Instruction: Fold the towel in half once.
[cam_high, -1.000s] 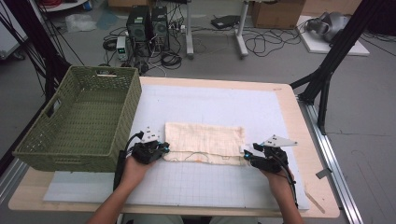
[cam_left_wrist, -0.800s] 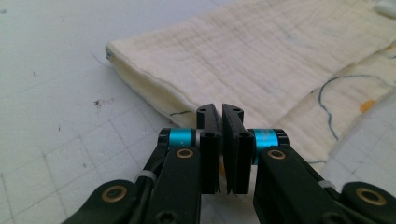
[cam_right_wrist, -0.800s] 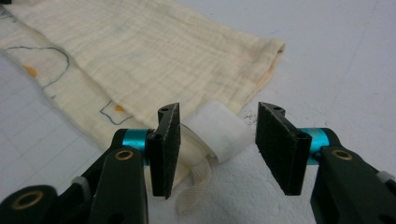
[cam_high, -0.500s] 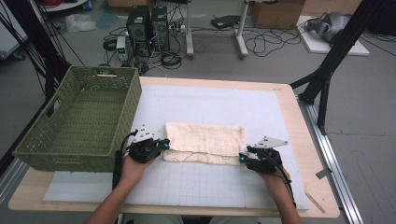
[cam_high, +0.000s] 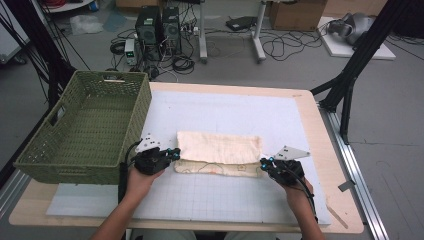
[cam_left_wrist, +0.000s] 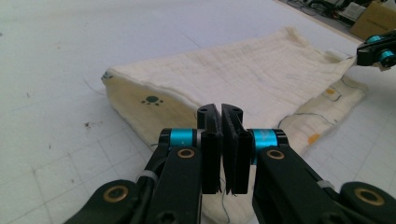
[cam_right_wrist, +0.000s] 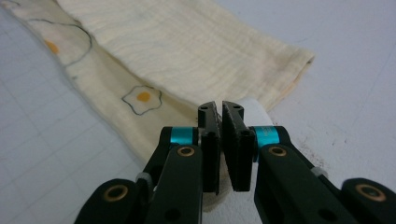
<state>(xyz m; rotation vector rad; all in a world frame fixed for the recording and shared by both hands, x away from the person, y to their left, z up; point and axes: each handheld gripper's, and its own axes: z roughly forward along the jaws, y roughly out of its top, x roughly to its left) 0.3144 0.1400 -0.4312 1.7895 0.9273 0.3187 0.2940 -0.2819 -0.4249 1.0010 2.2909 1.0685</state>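
Cloth (cam_high: 218, 153) folded on the white mat (cam_high: 225, 200) near the middle of the desk (cam_high: 310, 120), cream, long side running left to right. Left gripper (cam_high: 172, 153) at its left end, right gripper (cam_high: 263, 163) at its near right corner, both low on the desk.

From the high view: green woven basket (cam_high: 85, 132) sitting on the far left part of the desk, just beside the left gripper (cam_left_wrist: 221, 140). Too small up there to read the jaws, though.

Closer in, left gripper view: jaws pressed together, clamped on the cloth's (cam_left_wrist: 243, 79) near edge, a little dark paw print on the folded layer, other gripper tiny at the far right corner. Right gripper view: right gripper's (cam_right_wrist: 220, 140) jaws just been closing, now pinched on the corner of the cloth (cam_right_wrist: 177, 42), with a white tag poking out behind them and fried-egg prints on the lower layer. None of those prints readable from above, just faint lines.
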